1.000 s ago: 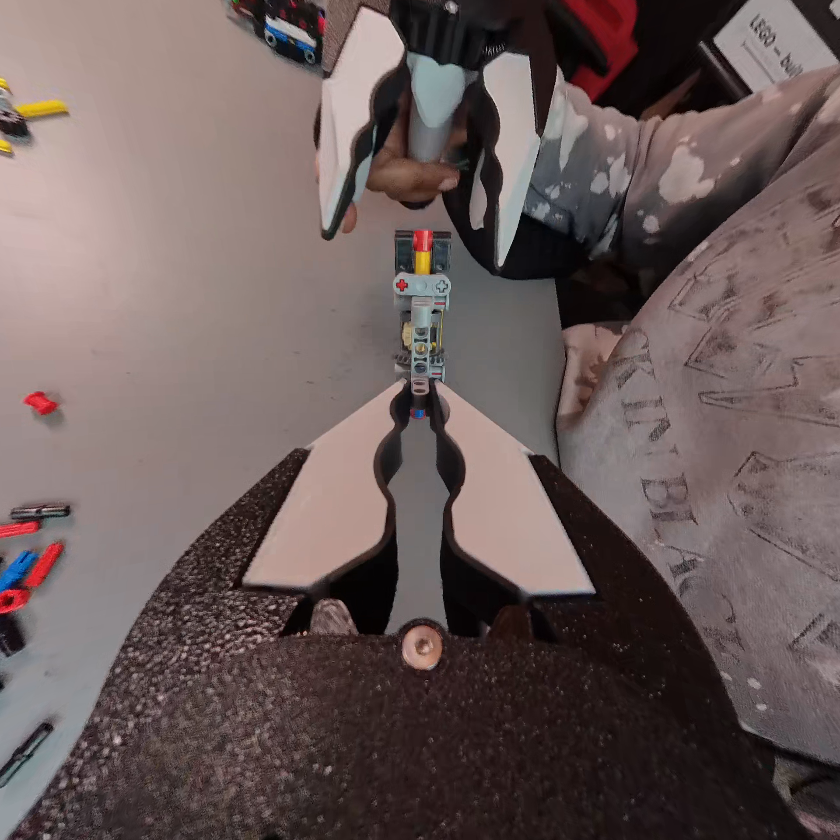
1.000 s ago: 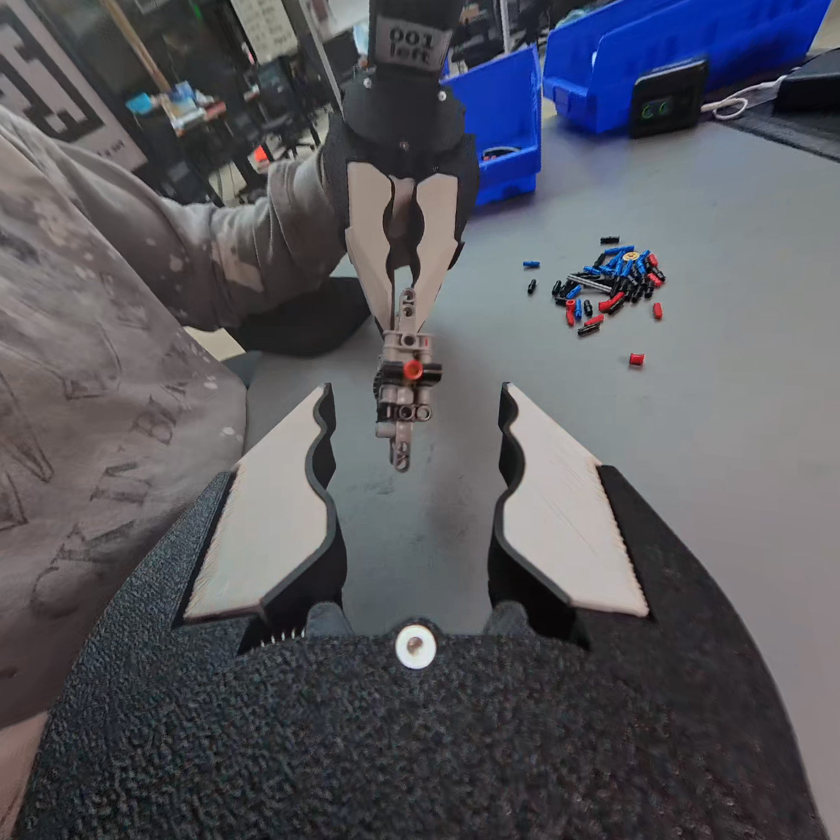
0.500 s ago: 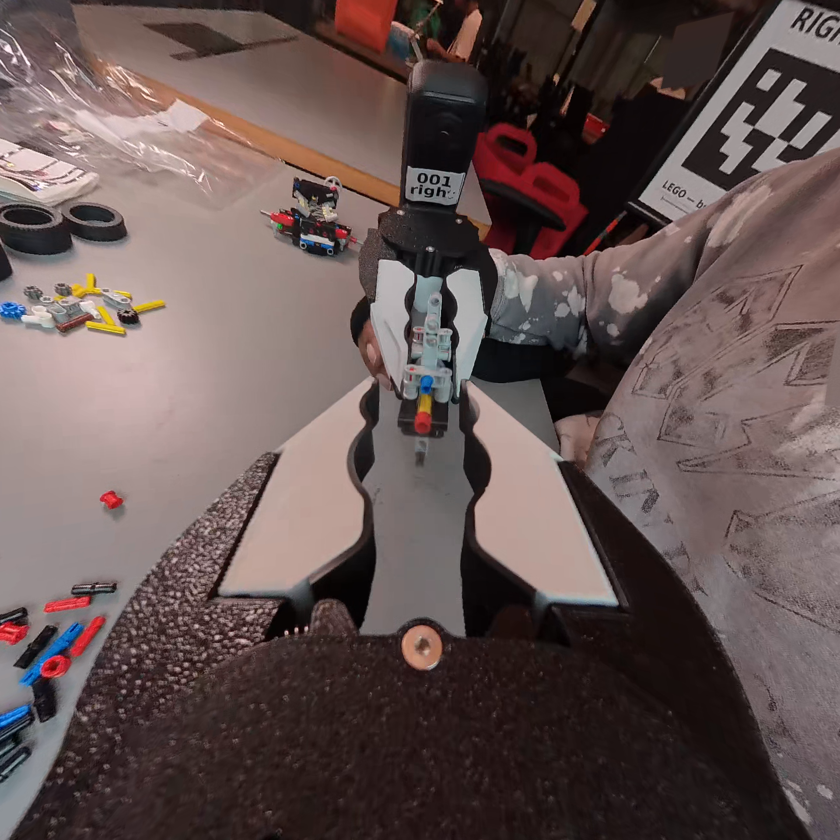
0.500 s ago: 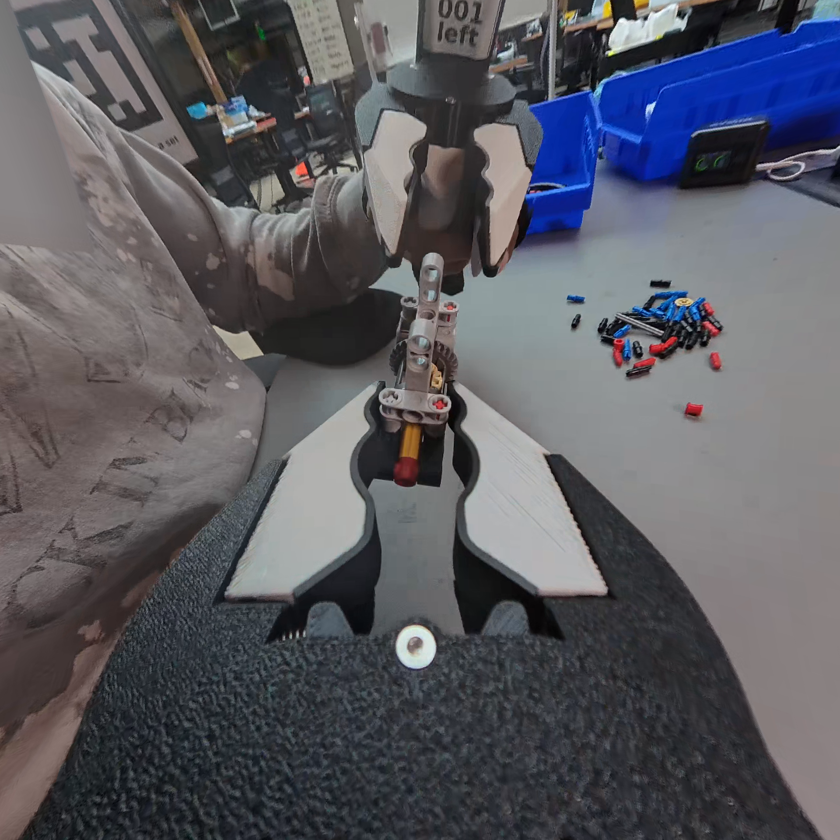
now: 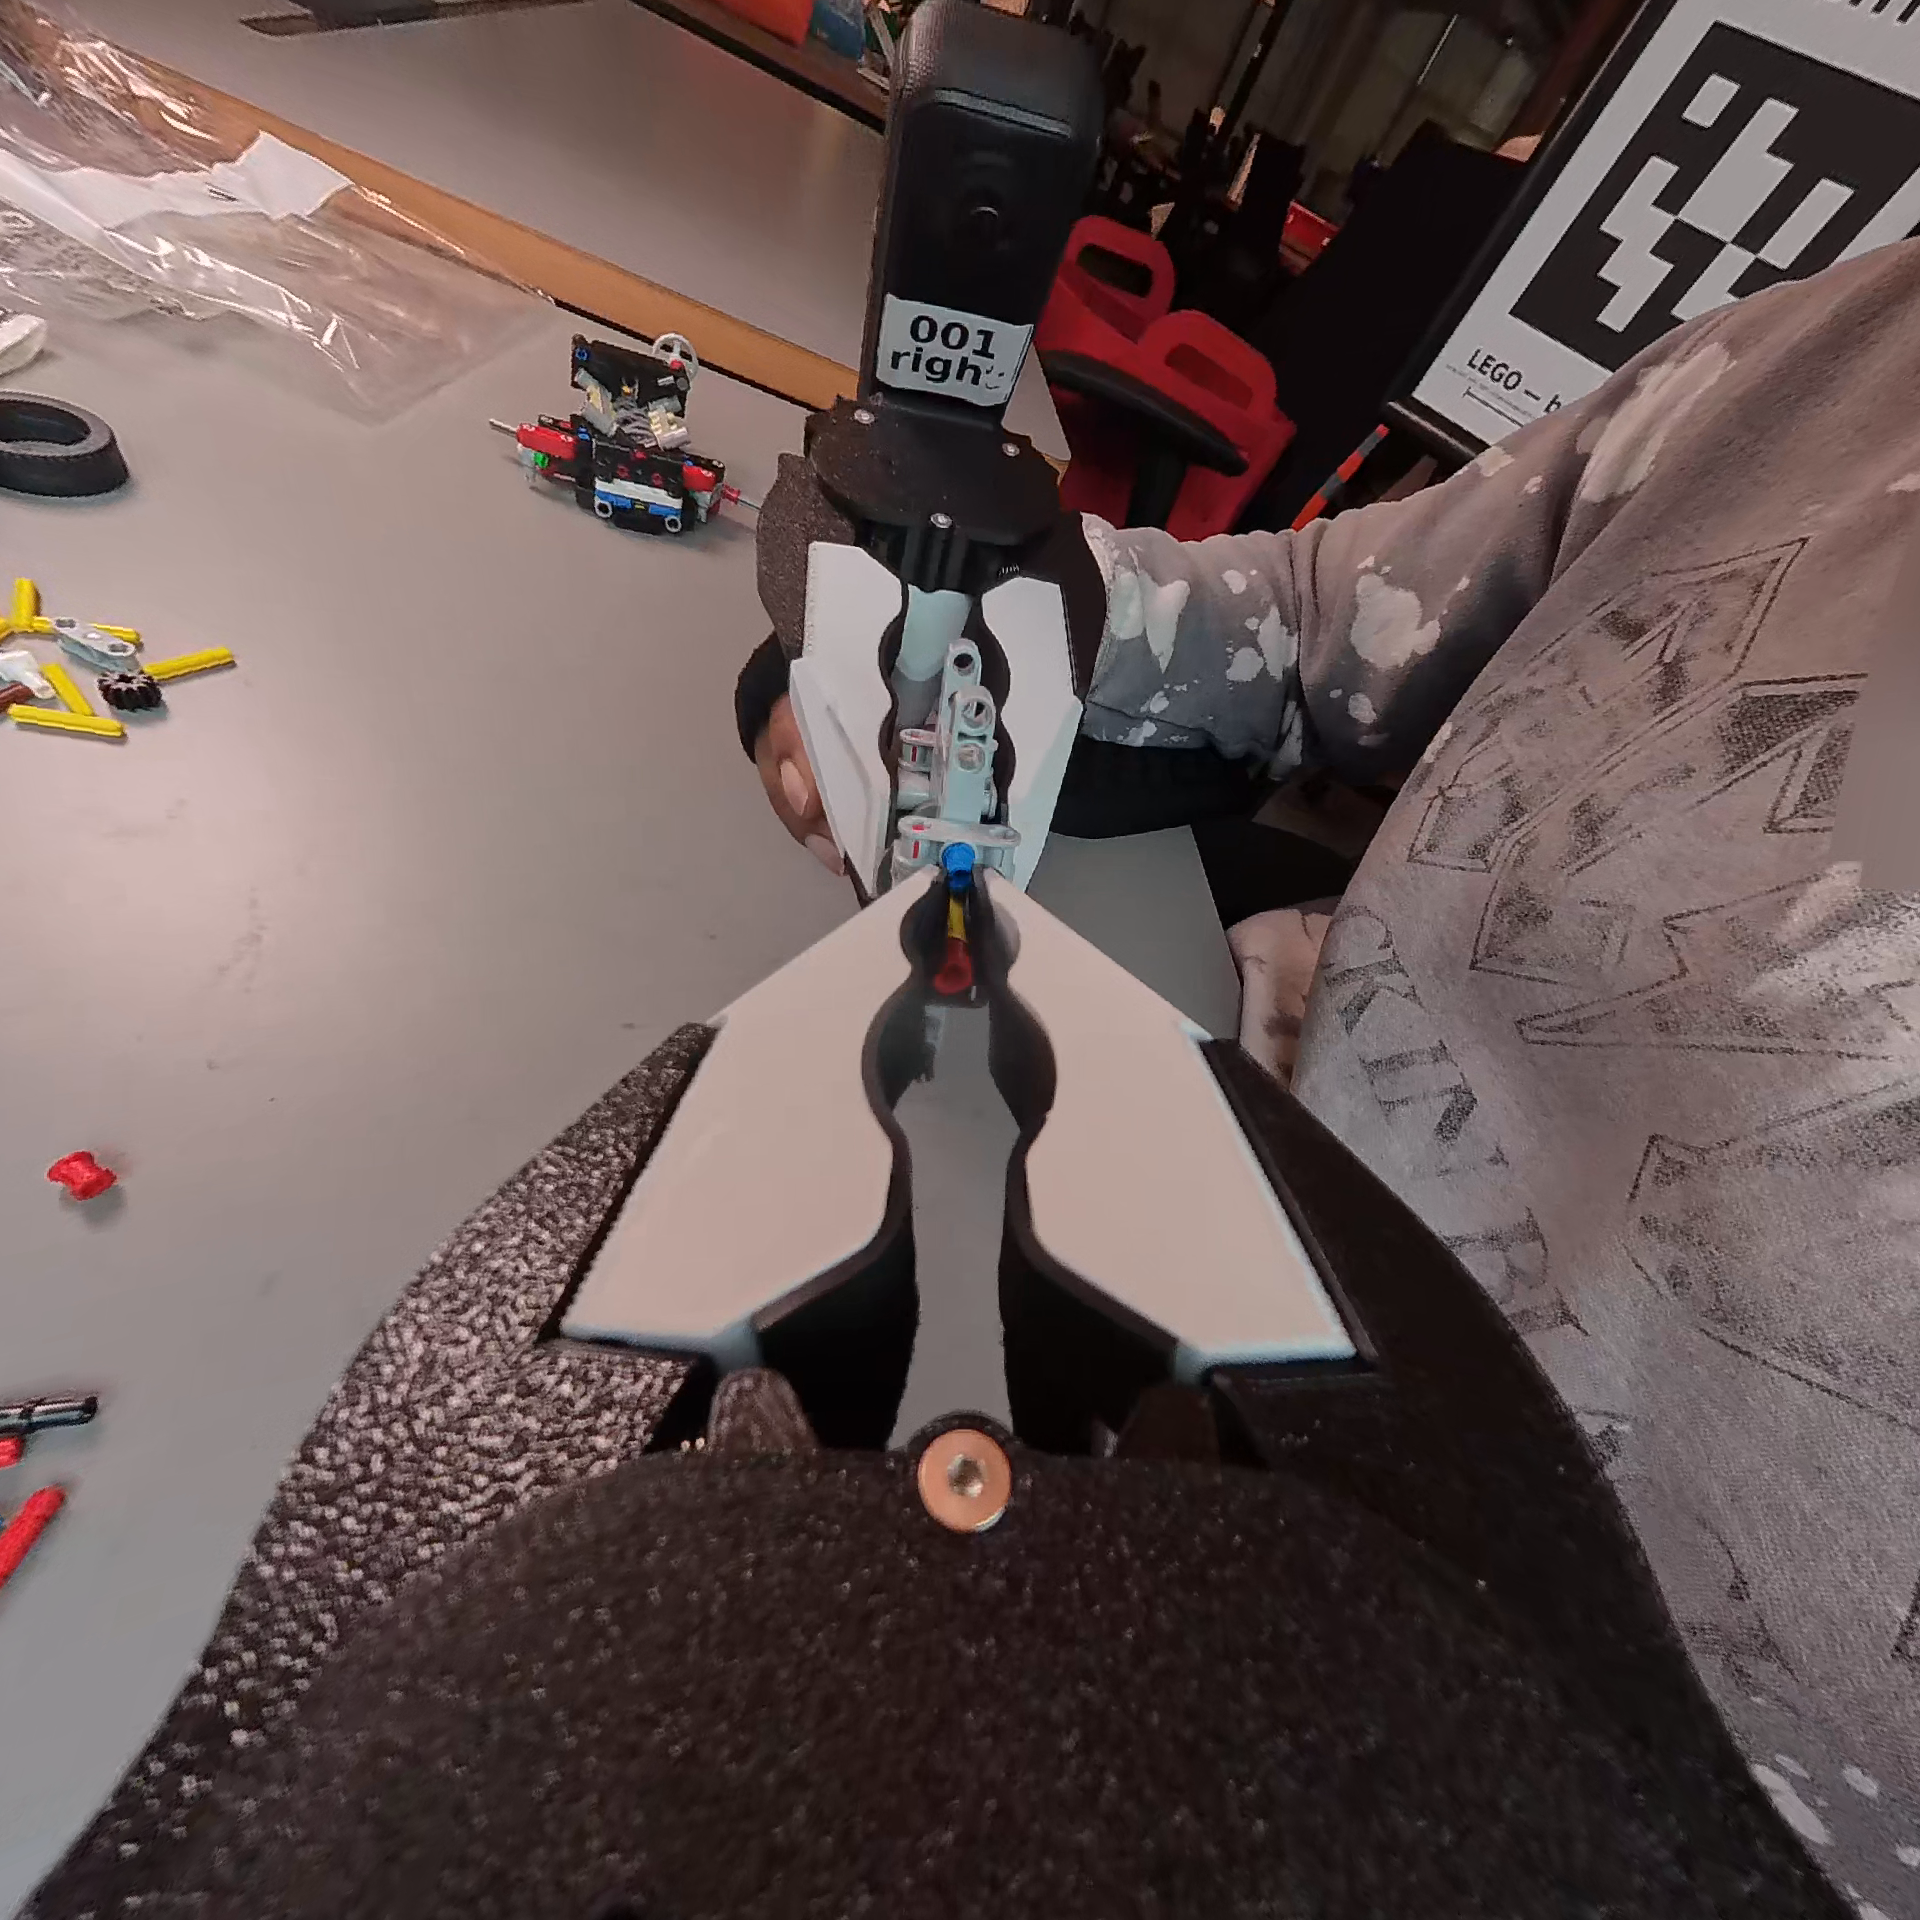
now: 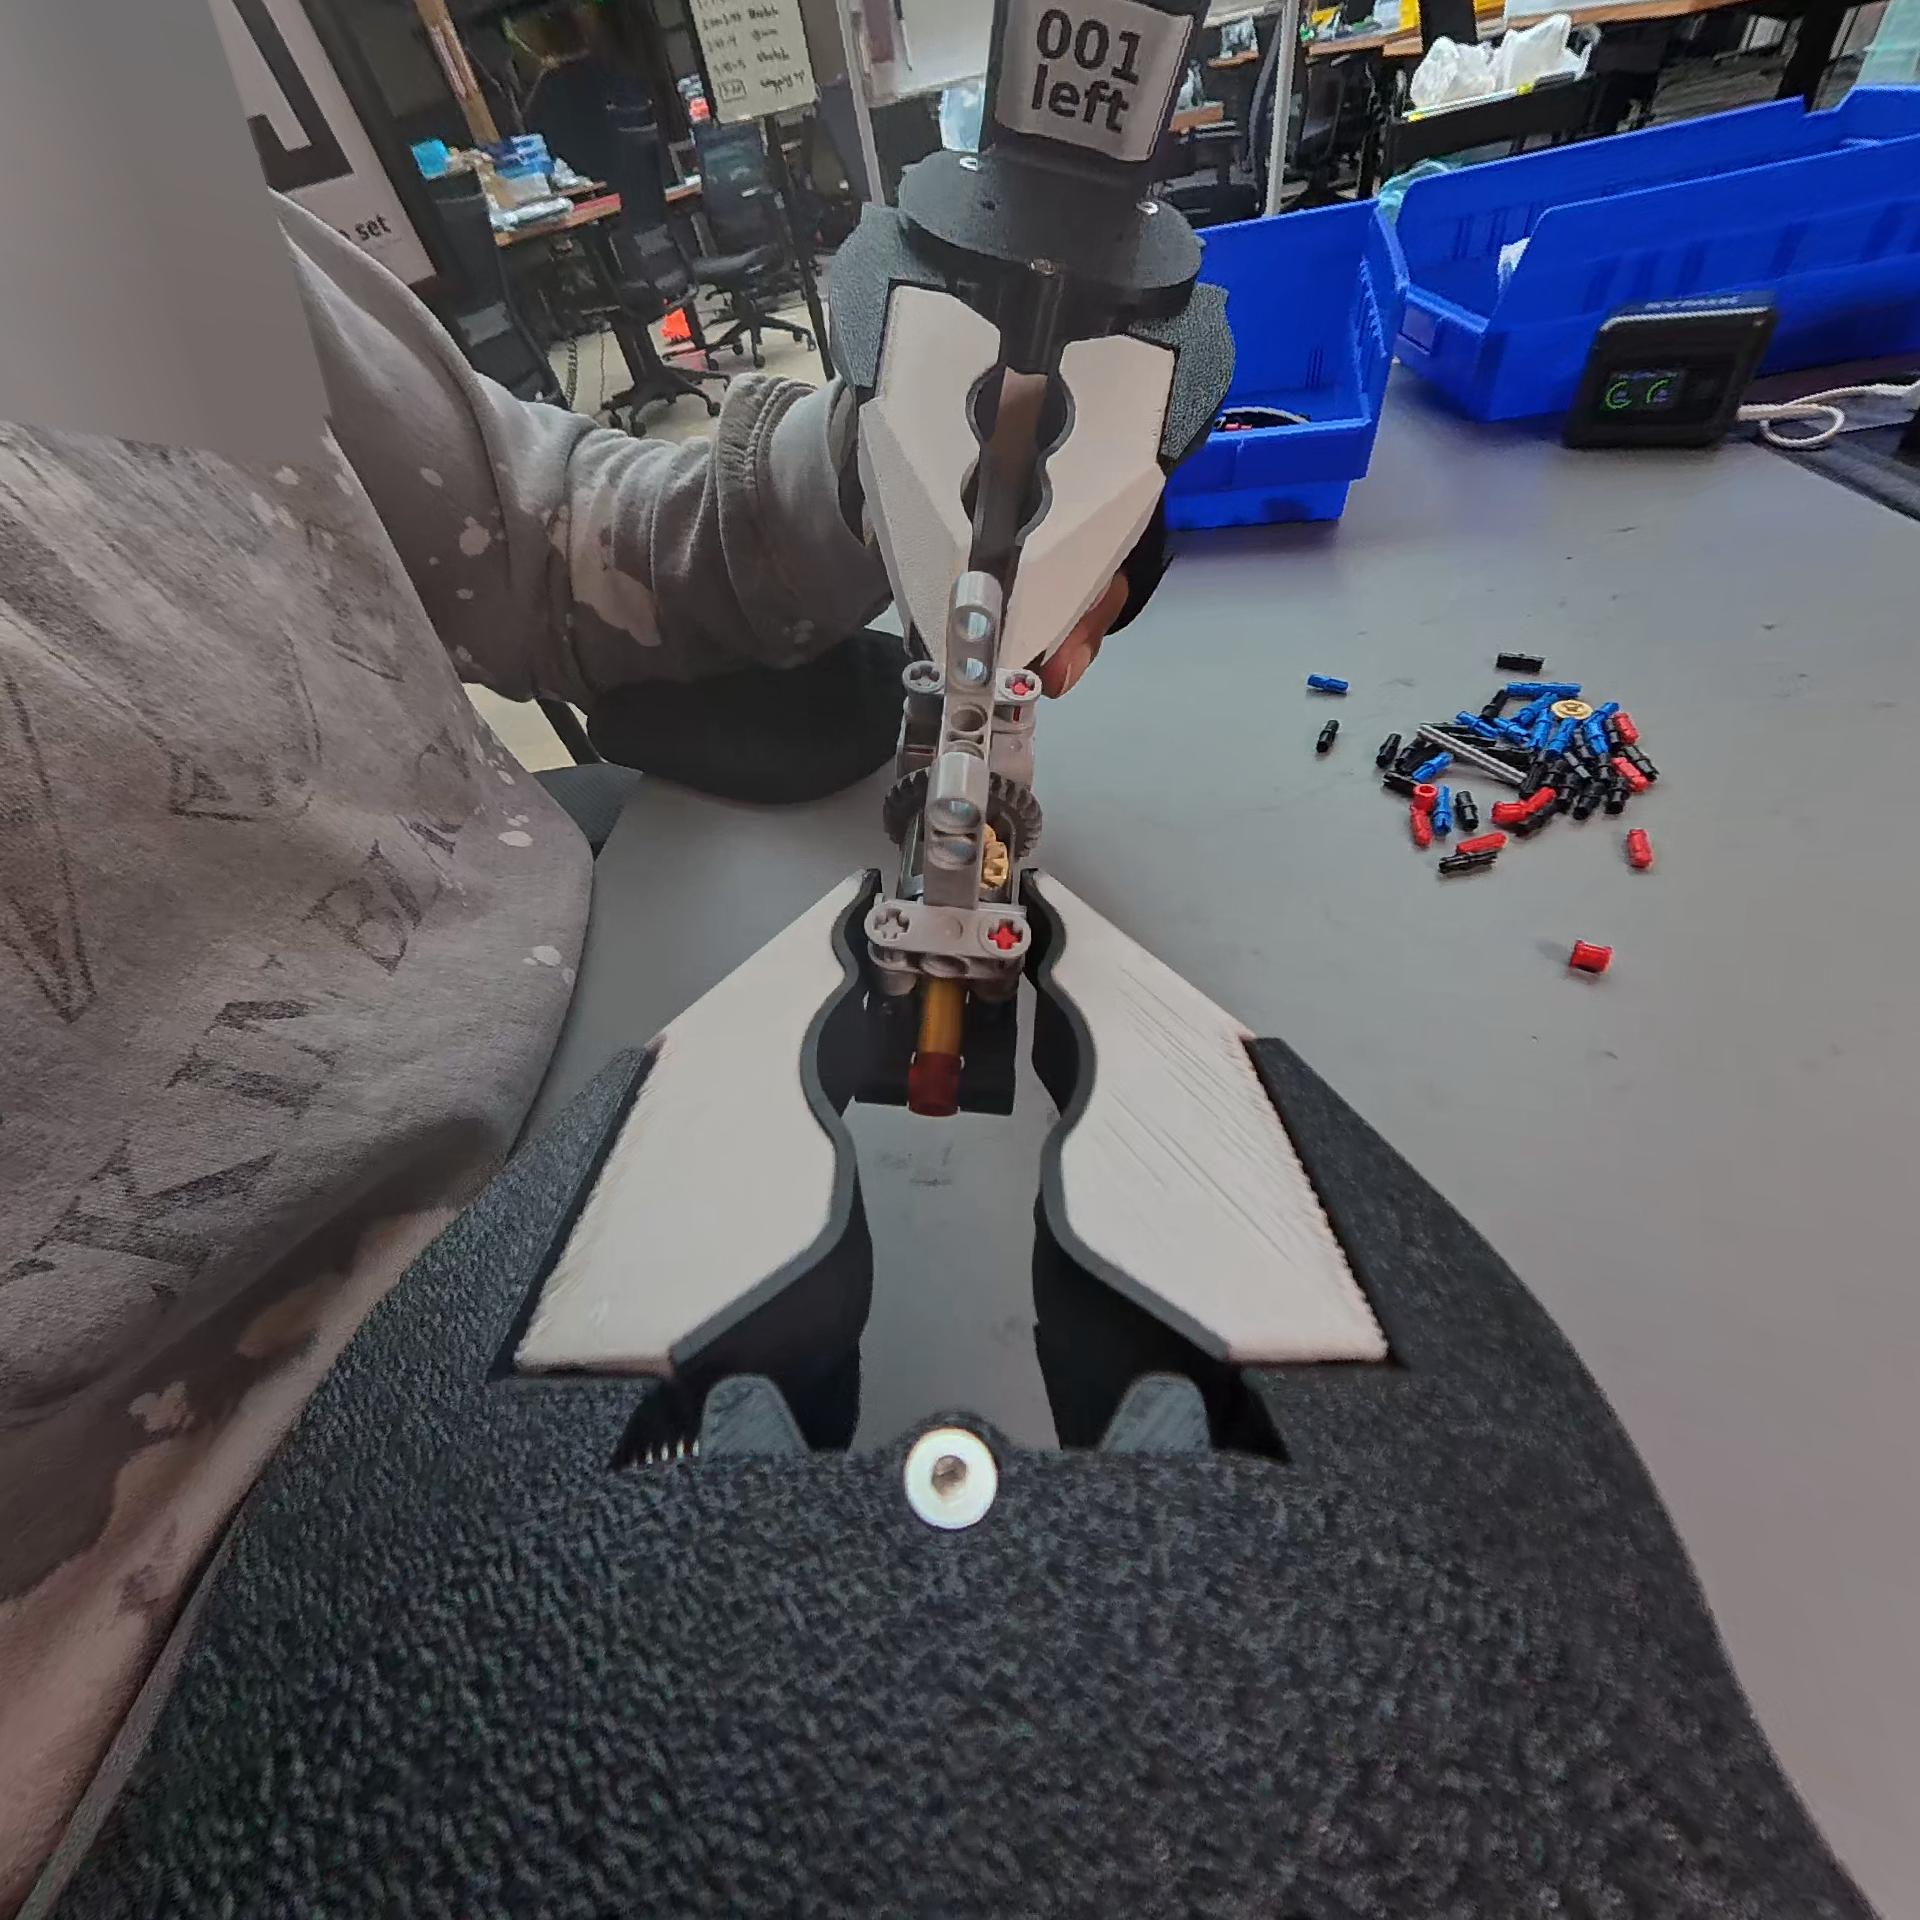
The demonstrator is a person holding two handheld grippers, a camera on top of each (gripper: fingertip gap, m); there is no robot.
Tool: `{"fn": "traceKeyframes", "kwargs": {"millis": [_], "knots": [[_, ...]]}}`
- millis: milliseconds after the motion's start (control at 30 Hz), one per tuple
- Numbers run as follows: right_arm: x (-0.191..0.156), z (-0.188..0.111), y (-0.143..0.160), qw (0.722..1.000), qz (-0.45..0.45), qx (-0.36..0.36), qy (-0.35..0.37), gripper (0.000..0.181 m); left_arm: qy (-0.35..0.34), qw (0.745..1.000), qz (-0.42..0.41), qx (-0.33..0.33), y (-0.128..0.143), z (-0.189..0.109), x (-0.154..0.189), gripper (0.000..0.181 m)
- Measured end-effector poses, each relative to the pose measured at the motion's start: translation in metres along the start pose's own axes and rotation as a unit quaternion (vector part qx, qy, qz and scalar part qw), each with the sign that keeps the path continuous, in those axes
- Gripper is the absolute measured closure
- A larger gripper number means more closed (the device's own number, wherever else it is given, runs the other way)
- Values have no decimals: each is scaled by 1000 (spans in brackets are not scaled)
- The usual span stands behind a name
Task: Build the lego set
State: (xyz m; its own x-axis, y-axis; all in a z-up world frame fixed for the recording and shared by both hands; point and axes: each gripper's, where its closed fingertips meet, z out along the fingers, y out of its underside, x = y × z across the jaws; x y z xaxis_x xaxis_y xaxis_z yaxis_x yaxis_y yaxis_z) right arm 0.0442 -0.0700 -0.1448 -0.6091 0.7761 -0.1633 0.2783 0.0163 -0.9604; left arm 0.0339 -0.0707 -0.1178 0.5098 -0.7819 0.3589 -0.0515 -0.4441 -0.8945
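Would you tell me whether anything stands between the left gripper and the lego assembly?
Nothing visible does: the left gripper grips one end of the lego assembly, the right gripper the other. The loose pins lie well aside.

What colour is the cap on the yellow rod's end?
Red cap; the right wrist view shows it best.

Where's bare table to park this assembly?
Bare table between the lone red bush, yellow axles and small built model; also between the pin pile and blue bin. Crowded around the pin pile and axles.
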Motion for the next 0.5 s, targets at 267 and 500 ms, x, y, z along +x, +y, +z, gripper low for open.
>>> {"fn": "traceKeyframes", "kwargs": {"millis": [267, 500], "knots": [[4, -7, -4, 1000, 4, 15, 9, 156, -14, 1000, -5, 16, -1, 1, -5, 180], [4, -10, -5, 1000, 0, 15, 9, 157, -21, 1000, -2, 18, -2, 1, -6, 181]]}}
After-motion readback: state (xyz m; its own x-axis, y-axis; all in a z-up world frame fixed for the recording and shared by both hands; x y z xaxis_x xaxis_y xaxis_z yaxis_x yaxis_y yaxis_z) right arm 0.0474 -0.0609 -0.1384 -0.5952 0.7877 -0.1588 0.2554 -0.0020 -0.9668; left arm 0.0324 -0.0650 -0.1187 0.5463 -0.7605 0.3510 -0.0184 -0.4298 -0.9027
